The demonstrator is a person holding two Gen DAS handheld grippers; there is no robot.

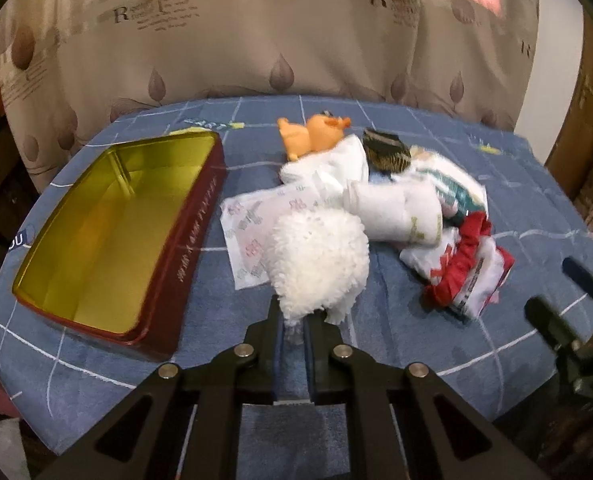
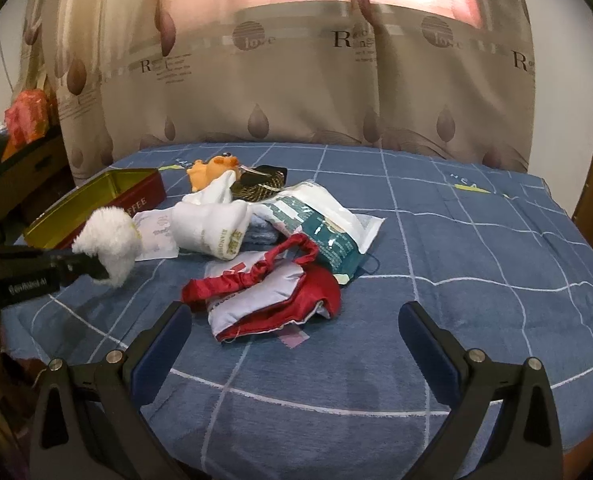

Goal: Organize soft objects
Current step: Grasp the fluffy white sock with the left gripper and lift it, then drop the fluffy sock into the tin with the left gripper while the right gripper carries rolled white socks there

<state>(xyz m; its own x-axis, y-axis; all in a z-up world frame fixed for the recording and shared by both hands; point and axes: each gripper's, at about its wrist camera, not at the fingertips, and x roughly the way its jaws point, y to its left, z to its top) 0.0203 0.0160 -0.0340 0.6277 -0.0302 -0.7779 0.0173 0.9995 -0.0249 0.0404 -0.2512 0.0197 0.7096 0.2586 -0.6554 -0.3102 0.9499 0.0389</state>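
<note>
The left gripper [image 1: 294, 322] is clamped on the white fluffy ball [image 1: 318, 266], held just right of the open tin [image 1: 200, 240]. The ball is best lifted clear of the rim before release. The right gripper [image 2: 296, 344] is held apart, empty, near the red pouch [image 2: 272, 300].

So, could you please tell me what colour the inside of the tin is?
Shiny gold-yellow inside the tin, dark red outside; the left wrist view shows it best.

The tablecloth [image 2: 456, 240] is blue with a white grid; the tin [image 1: 192, 240] is maroon outside, gold inside. A fluffy white puff [image 1: 320, 256], orange toy [image 1: 316, 134], red-and-white pouch [image 2: 268, 292], beige leaf-print curtain [image 1: 256, 48].
</note>
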